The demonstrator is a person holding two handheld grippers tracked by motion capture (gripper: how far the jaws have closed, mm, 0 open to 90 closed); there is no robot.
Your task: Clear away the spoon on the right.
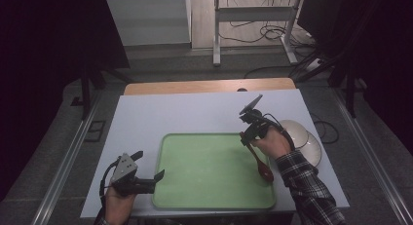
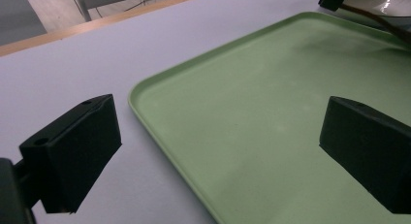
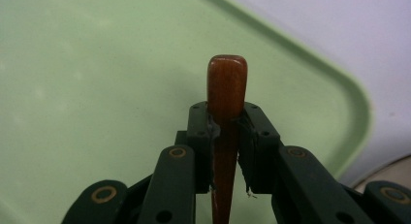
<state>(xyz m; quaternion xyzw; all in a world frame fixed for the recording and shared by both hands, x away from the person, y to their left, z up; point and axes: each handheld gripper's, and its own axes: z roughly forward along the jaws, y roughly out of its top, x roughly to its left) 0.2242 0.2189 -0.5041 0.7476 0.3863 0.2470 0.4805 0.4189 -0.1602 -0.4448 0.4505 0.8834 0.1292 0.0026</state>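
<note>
A pale green tray [image 1: 209,166] lies on the white table [image 1: 146,118], near its front edge. My right gripper [image 1: 245,136] hovers over the tray's right side, shut on the handle of a dark wooden spoon [image 1: 258,161]. The spoon slants down, with its bowl touching the tray near the right rim. In the right gripper view the handle's rounded end [image 3: 226,83] sticks up past the closed right gripper [image 3: 227,122], above the tray [image 3: 97,88]. My left gripper [image 1: 150,165] is open at the tray's front left corner, straddling the tray rim [image 2: 145,95] with nothing held.
Two white bowls [image 1: 297,132] sit on the table just right of the tray, beside my right hand. A wooden strip [image 1: 209,85] runs along the table's far edge. Cables and a metal stand are on the floor beyond.
</note>
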